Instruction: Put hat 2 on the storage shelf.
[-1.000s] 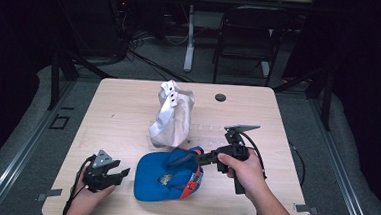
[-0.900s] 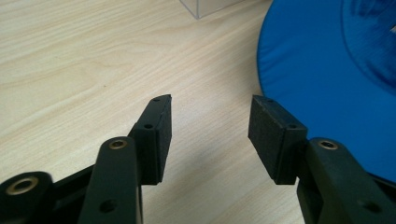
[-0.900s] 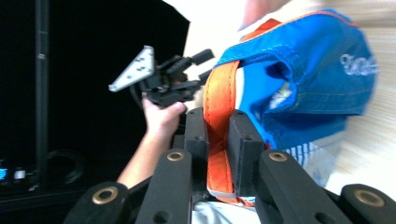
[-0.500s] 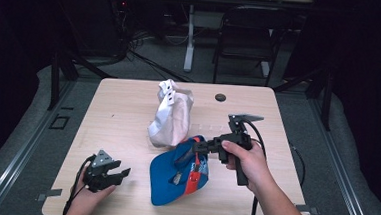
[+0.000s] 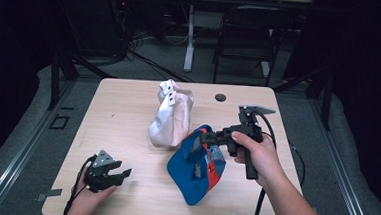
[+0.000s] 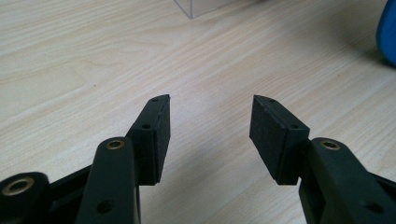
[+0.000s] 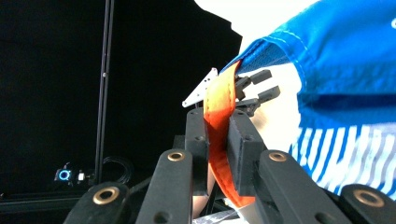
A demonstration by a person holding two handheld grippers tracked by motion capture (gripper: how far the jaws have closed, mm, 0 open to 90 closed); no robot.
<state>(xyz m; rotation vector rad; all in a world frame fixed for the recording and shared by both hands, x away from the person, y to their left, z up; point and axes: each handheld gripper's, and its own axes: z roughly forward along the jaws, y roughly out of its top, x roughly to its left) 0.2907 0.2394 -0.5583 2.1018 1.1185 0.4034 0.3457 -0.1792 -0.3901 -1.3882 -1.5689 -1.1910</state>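
A blue cap (image 5: 197,168) with an orange and white striped inside hangs tilted over the front middle of the table, its lower edge near or on the wood. My right gripper (image 5: 200,138) is shut on its orange back strap (image 7: 219,107), which runs up between the jaws to the blue cloth (image 7: 345,60). A white and beige cap (image 5: 172,116) stands just behind it. At the front left my left gripper (image 5: 123,174) rests low on the table; its jaws have just been opening slightly and stand apart over bare wood (image 6: 210,100), nothing between them.
The light wooden table (image 5: 123,103) has a small black round thing (image 5: 220,97) near its far edge. A clear box corner (image 6: 201,5) lies ahead of the left gripper. A dark chair (image 5: 248,36) and cables stand beyond the table.
My right gripper has risen with the blue cap, which went from lying flat to hanging tilted by its strap. The left hand has stayed in place.
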